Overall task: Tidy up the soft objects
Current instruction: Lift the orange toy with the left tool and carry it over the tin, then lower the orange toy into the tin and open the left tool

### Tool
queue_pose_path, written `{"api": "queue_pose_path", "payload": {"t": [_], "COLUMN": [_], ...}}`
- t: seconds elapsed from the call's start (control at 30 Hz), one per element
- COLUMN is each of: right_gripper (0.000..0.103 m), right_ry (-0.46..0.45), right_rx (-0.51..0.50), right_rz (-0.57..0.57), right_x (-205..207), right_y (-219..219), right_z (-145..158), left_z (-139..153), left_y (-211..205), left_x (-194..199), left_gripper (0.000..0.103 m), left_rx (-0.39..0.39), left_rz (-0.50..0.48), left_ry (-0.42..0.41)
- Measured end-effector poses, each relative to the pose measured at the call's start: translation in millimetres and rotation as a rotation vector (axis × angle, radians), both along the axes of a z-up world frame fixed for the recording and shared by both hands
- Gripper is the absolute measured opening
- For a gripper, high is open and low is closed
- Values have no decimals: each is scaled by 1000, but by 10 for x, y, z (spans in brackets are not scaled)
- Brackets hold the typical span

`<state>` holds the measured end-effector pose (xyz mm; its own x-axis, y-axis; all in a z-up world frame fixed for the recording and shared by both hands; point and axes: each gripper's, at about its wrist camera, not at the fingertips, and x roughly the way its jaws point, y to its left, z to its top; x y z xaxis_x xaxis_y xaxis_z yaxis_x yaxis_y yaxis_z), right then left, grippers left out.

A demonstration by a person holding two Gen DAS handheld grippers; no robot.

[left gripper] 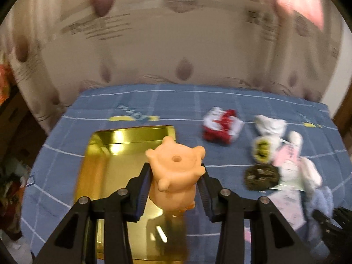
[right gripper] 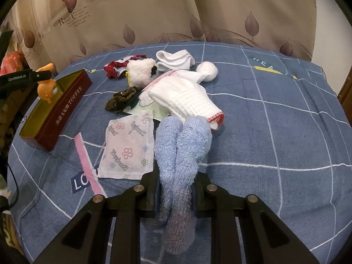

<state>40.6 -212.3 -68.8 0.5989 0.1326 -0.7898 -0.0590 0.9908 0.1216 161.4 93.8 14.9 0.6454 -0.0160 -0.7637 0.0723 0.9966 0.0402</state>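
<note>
My left gripper (left gripper: pixel 175 176) is shut on an orange rubber pig toy (left gripper: pixel 176 171) and holds it over the open gold-lined tin (left gripper: pixel 94 171). In the right wrist view the toy (right gripper: pixel 47 88) hangs over the dark red toffee tin (right gripper: pixel 63 112) at the left. My right gripper (right gripper: pixel 176 195) is shut on a light blue fluffy sock (right gripper: pixel 182 151) lying on the blue bedspread. A white knit hat with a pompom (right gripper: pixel 187 96), a white sock (right gripper: pixel 176 60), a red and white cloth (right gripper: pixel 116 68) and a dark scrunchie (right gripper: pixel 121 100) lie beyond it.
A floral tissue packet (right gripper: pixel 127 149) and a pink strip (right gripper: pixel 85 160) lie left of the blue sock. A patterned curtain (right gripper: pixel 176 11) hangs behind the bed. Clutter lies off the bed's left edge (right gripper: pixel 13 61).
</note>
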Motion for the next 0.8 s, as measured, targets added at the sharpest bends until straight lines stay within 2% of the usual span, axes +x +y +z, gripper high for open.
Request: {"api": "queue_pose_path", "payload": {"t": [0.3,0.53,0.8], "right_gripper": [19,19,19], "right_ry": [-8,-9,-8], "right_rx": [0,5,4], "right_rz": [5,4,6], "right_x": [-1,-2,-4], "right_y": [7,12,9], "right_z": [10,4,5], "left_z": [-209,-418,-499], "left_y": [573,728,788], "left_x": [174,308,384], "left_gripper": [41,41,45], "left_rx": [30,47,36], "left_rz": [101,147,189], "left_ry": [47,91,114]}}
